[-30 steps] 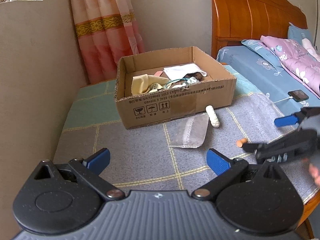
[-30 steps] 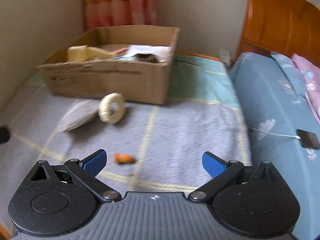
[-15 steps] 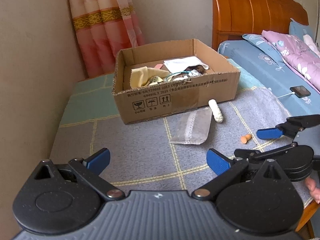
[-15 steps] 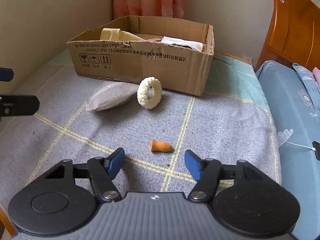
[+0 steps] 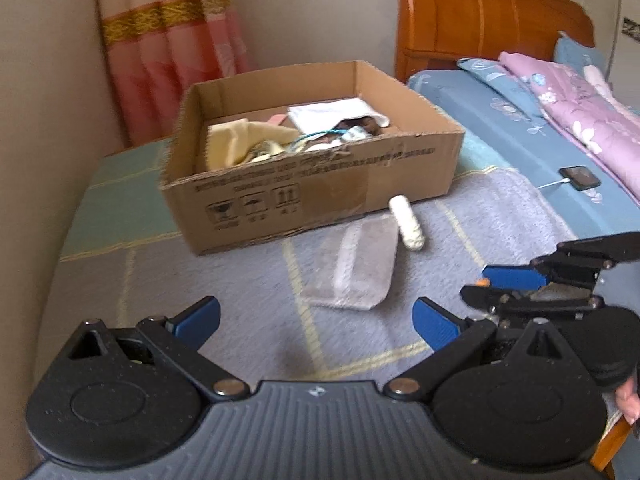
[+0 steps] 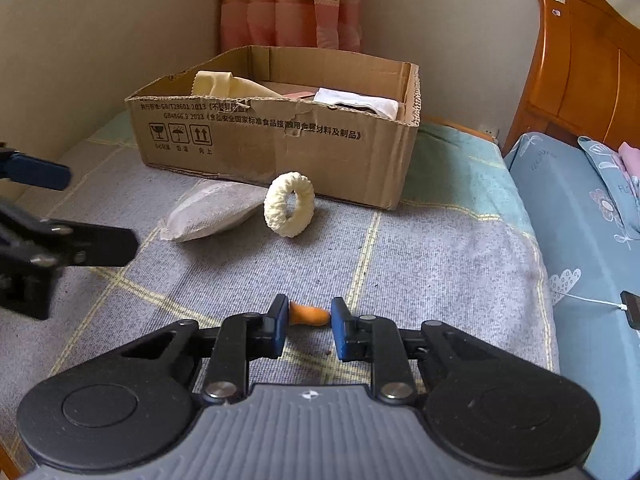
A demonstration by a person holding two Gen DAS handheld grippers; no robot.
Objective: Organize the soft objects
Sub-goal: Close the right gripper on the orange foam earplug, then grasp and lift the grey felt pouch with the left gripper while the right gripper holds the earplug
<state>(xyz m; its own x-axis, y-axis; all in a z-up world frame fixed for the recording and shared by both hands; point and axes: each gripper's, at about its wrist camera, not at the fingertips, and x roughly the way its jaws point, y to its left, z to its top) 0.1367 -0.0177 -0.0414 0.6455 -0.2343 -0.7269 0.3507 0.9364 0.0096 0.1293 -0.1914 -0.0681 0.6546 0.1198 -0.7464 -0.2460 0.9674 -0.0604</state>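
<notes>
My right gripper [image 6: 309,320] is shut on a small orange foam plug [image 6: 310,314], which lies on the grey checked blanket [image 6: 440,264] with both blue pads pressed on its ends. In the left wrist view the same gripper [image 5: 480,286] shows at the right with the plug's [image 5: 483,281] orange tip at its pads. My left gripper [image 5: 316,320] hangs open above the blanket, short of a flat grey pouch [image 5: 356,268]. A cream knitted ring [image 6: 289,210] stands on edge against the pouch [image 6: 212,210]. Behind them sits an open cardboard box [image 6: 280,144] with cloths inside.
A beige wall [image 5: 36,160] runs close along the left side. A bed with a blue sheet [image 6: 592,240] adjoins on the right, with a phone on a white cable [image 5: 580,178] and a wooden headboard [image 5: 480,20]. A pink curtain [image 6: 288,4] hangs behind the box.
My right gripper's jaws went from wide open to shut on the orange plug. My left gripper moved forward and lower, closer to the pouch and the box.
</notes>
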